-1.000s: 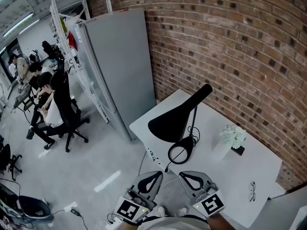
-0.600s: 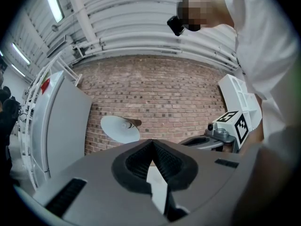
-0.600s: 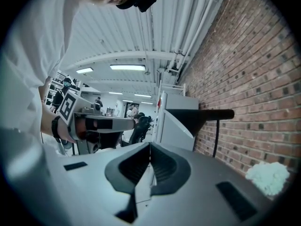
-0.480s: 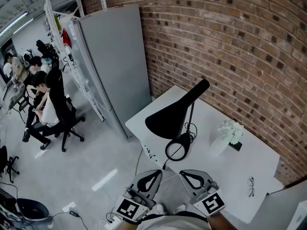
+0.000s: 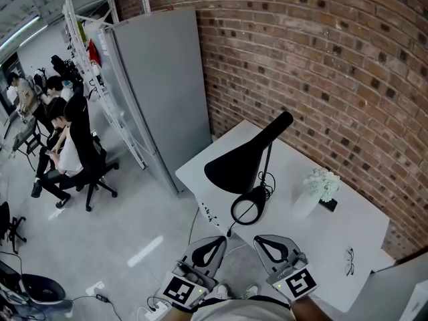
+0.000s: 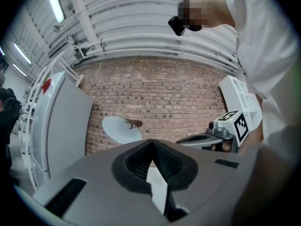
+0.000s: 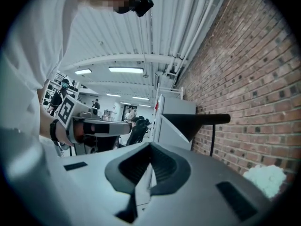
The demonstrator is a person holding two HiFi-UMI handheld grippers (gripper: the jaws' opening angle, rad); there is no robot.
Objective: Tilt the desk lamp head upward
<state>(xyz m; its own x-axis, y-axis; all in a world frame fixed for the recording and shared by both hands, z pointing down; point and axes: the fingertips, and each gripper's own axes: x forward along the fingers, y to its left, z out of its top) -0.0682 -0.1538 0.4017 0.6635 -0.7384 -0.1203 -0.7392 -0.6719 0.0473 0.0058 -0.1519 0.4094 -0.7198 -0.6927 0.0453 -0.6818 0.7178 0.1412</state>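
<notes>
In the head view, the desk lamp is standing near the left edge of the white tabletop (image 5: 321,239), close to the brick wall (image 5: 321,59). Its black lamp head (image 5: 242,164) is sitting atop a thin stem above a ring-shaped base (image 5: 258,196), with the narrow end pointing toward the wall. White flowers (image 5: 322,183) are standing to the right of the lamp, and a pair of glasses (image 5: 350,261) is lying nearer the front edge. A grey cabinet (image 5: 160,92) is leaning against the wall on the left, and people (image 5: 63,146) are sitting at desks beyond it. The left gripper (image 5: 215,245) and the right gripper (image 5: 264,243) are hanging side by side at the bottom of the view, well apart from the lamp.

In the left gripper view, the jaws are pressing together with nothing between them. The lamp head is showing its pale open face above them, in front of the bricks, and the right gripper is hanging to the right.

In the right gripper view, the jaws are likewise meeting and holding nothing. The lamp head is sitting beyond them beside the wall, untouched, with the flowers at lower right
</notes>
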